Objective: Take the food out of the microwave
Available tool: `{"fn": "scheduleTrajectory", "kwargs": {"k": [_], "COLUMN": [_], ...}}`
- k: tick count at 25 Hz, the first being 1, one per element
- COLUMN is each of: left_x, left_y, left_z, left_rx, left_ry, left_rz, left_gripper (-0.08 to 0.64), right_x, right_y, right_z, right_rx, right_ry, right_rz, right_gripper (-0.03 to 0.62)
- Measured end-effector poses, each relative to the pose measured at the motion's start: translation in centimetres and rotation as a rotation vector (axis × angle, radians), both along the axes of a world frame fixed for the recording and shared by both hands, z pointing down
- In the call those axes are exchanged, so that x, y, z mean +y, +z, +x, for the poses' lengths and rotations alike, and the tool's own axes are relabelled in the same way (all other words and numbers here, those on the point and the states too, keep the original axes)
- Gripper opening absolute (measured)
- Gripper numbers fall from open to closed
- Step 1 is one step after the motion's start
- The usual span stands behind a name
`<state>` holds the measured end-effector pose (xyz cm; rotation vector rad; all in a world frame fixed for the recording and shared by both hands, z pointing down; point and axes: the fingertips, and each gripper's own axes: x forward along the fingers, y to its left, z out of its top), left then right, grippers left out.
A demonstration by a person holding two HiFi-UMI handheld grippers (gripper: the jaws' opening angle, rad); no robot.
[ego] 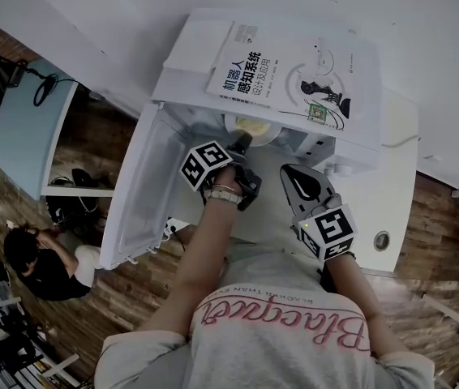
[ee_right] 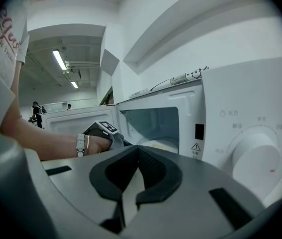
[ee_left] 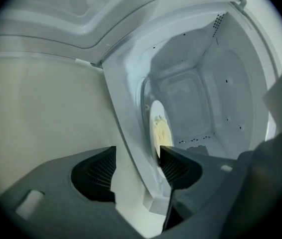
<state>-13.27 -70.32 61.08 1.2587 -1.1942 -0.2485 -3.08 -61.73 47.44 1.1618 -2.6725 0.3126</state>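
The left gripper is pointing into the open microwave. Its fingers are standing moderately apart and are gripping nothing; only a white edge of the oven's opening is showing in the gap between them. The plate with the yellow food is lying inside the cavity, just past the tip of one finger, and I cannot tell if they are touching. The right gripper is waiting outside, its fingers pressed together at the tips and empty, with the dial beside them. A book is lying on top of the microwave, above the fingers.
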Motion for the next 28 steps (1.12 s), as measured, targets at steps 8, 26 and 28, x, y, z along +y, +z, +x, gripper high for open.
{"fn": "scheduleTrajectory", "kwargs": {"k": [8, 26, 28], "left_x": [-0.7, 1.0, 1.5], "left_y": [-1.4, -4.5, -4.8], "left_z": [0.9, 0.5, 0.4], "left_rx": [-0.017, 0.114, 0.125], "left_ry": [0.029, -0.066, -0.071], "left_rz": [0.025, 0.214, 0.239], "left_gripper": [0.141, 0.017, 0.017], "right_x": [0.4, 1.4, 1.6], "right_y": [-0.6, -1.8, -1.9], "right_z": [0.6, 0.9, 0.9], "right_rx": [-0.002, 0.012, 0.016], "right_ry": [0.012, 0.007, 0.006], "right_rz": [0.018, 0.070, 0.076], "right_gripper": [0.009, 0.009, 0.009]}}
